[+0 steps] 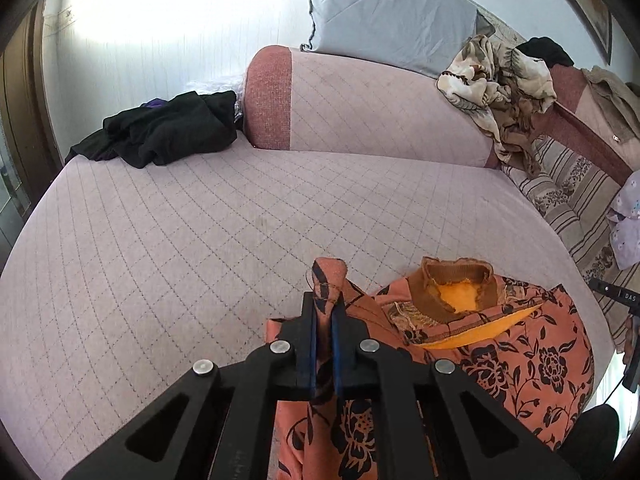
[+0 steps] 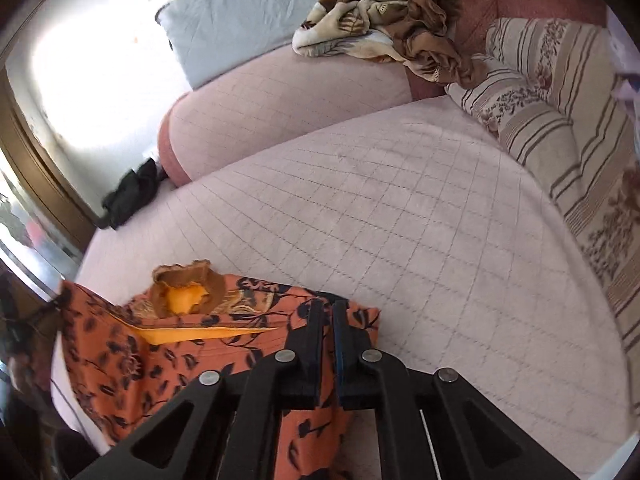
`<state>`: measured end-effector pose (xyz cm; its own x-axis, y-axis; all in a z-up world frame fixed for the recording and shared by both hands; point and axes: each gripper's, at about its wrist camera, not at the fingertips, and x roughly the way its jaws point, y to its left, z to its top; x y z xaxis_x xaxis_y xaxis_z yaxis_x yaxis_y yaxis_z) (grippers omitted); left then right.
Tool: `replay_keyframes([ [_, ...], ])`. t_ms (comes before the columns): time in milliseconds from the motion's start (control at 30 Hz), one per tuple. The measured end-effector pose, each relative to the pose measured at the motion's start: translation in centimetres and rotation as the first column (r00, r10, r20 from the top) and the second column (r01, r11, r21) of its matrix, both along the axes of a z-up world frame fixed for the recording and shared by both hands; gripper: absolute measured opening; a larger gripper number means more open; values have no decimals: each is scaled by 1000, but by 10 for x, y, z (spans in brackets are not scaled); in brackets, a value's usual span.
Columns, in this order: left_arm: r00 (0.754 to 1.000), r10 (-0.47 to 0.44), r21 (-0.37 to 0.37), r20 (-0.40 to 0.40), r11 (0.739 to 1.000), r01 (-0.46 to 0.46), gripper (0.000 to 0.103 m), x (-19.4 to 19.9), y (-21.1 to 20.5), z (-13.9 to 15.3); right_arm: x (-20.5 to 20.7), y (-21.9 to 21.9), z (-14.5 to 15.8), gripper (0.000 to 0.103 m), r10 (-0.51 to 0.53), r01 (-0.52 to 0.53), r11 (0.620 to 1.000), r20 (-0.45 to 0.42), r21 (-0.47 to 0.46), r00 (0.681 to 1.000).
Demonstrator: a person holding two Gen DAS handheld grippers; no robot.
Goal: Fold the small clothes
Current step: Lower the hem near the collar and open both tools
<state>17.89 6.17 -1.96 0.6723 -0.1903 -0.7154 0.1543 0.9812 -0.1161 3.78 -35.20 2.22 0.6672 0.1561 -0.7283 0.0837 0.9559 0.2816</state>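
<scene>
An orange top with a black flower print (image 1: 520, 352), a brown ribbed collar (image 1: 456, 276) and yellow lining lies at the near edge of the pink quilted sofa seat (image 1: 200, 220). My left gripper (image 1: 325, 300) is shut on a bunched fold of its left side, which sticks up between the fingers. In the right wrist view the same top (image 2: 160, 352) spreads to the left, collar (image 2: 184, 280) pointing away. My right gripper (image 2: 327, 308) is shut on its right edge.
A black garment pile (image 1: 168, 128) lies at the far left of the seat. A cream and brown patterned blanket (image 1: 500, 84) hangs over the backrest. A grey cushion (image 1: 384, 12) stands behind. A striped floral cushion (image 2: 560, 120) lines the right side.
</scene>
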Motion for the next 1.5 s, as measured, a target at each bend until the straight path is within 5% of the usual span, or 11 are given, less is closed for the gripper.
replay_keyframes([
  [67,1000,6,11,-7,1000,-6,6,-4,2,-5,-2,10,-3,89,20,-20,999,-10,-38,1000],
  [167,999,26,-10,-20,1000,-26,6,-6,10,-8,3,36,-8,94,92,-94,990,-21,-106,995],
  [267,999,29,-17,-18,999,-29,6,-7,13,-7,14,62,-19,87,149,-159,971,-68,-181,987],
  [467,999,30,-23,-13,999,-31,6,-11,16,-7,47,70,-67,43,111,-201,931,-290,-305,951],
  [567,1000,26,-14,-11,1000,-26,6,-13,17,-8,43,60,-61,43,86,-174,937,-282,-303,956],
  [667,1000,25,-18,-14,1000,-25,6,-13,19,-10,34,50,-49,69,68,-130,951,-224,-279,972],
  [867,1000,26,-17,-16,999,-27,6,-14,19,-10,28,53,-54,70,101,-162,949,-228,-269,969],
  [933,1000,26,-18,-15,1000,-26,6,-14,19,-9,35,55,-61,64,92,-165,944,-251,-286,964],
  [967,1000,26,-15,-15,1000,-26,6,-14,19,-9,36,53,-64,38,89,-163,946,-258,-279,962],
  [1067,999,28,-14,-17,1000,-28,6,-13,21,-11,38,50,-62,9,94,-159,955,-253,-251,963],
  [1500,996,32,-4,80,999,-32,6,-14,22,18,15,13,3,7,8,-11,986,-19,-164,1000],
])
